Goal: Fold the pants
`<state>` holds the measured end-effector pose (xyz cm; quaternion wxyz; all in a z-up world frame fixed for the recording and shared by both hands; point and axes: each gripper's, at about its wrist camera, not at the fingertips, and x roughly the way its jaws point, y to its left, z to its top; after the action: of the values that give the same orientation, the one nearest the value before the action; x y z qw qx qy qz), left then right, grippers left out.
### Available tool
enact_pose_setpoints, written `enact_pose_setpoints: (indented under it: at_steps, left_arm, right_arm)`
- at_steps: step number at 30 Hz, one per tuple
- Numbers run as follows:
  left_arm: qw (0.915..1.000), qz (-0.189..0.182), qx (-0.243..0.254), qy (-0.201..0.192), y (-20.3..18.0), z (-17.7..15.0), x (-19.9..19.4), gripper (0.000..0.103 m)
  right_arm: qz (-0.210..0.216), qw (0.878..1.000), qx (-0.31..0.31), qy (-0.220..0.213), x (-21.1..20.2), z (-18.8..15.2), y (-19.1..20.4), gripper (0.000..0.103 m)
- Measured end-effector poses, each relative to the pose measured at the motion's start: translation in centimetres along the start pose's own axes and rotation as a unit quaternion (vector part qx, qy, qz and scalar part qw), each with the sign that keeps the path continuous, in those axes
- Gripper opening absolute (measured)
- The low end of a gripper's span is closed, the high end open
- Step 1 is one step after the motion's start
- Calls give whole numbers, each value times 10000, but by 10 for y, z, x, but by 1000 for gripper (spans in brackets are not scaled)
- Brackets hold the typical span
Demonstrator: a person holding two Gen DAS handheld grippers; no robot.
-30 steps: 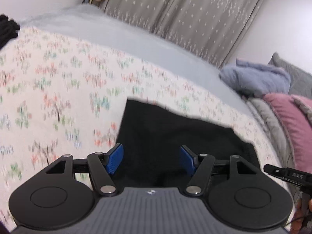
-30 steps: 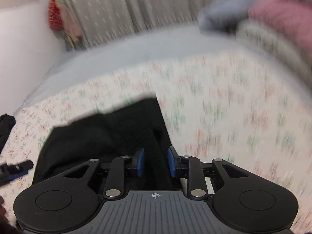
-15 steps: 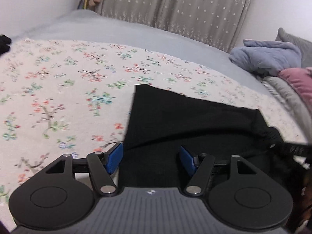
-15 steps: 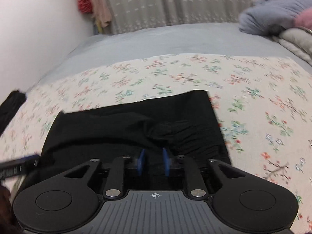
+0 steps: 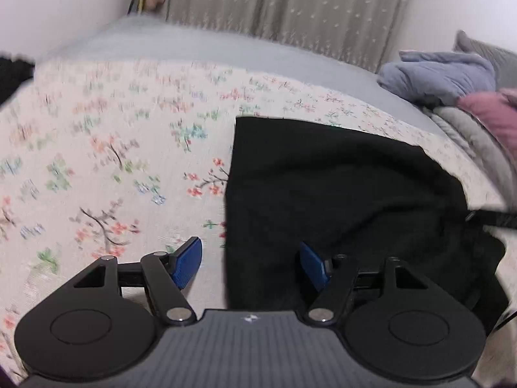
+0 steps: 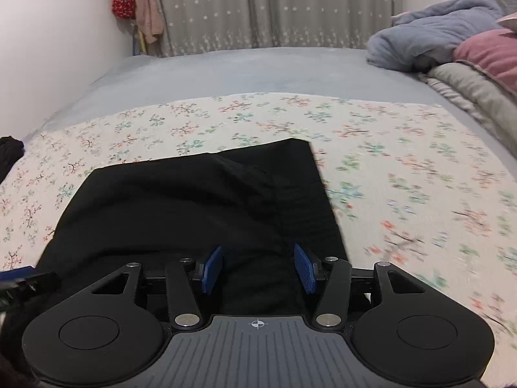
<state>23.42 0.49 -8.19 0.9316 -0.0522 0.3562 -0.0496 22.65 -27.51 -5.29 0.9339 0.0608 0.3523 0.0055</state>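
The black pants (image 5: 339, 194) lie folded into a flat rectangle on the floral sheet (image 5: 113, 161); they also show in the right wrist view (image 6: 194, 207). My left gripper (image 5: 250, 266) is open and empty, straddling the pants' left edge. My right gripper (image 6: 257, 268) is open and empty, just above the pants' near right part. A raised crease (image 6: 258, 177) runs across the top layer. The other gripper's tip (image 6: 22, 279) shows at the left edge of the right wrist view.
Grey bed cover (image 6: 242, 68) lies beyond the floral sheet (image 6: 404, 168). A blue blanket (image 6: 429, 38), pink pillow (image 6: 484, 51) and grey quilt (image 6: 475, 93) are piled at the right. Another dark garment (image 6: 9, 152) lies at the far left. Curtains (image 6: 274, 6) hang behind.
My right gripper, shut on the pants before, has opened and let the fabric go. My left gripper stayed open and shifted left to the pants' edge.
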Motion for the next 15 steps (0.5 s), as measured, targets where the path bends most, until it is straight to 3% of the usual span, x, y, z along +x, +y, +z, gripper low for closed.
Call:
enact_pose_setpoints:
  at_steps: [2,4,6,9,12,15]
  left_arm:
    - [9999,21,-125,65,6,-1,-11,86]
    - [9996,-79,-228,129,13,-4,-21,86]
    - [9998,21,-76,190,14,-11,-27,86]
    - [9992,166,290,238,9,-25,-35,88]
    - [9965,296,679,386,9,-28,-45,89]
    - [9972,202,468,543,23,-23,-55,89]
  right_arm:
    - [41,9998,-62,-182,-30,5,4,56]
    - [30,9994,-161,-319,-54,5,6,71]
    - [39,9998,-156,-72,-55,-3,5,72]
    - [-181,9982,38,578,-22,-30,-9,73]
    - [-324,9982,177,474,-25,-37,-14,75]
    - [-286,9978,390,448,-49,-28,-14,76]
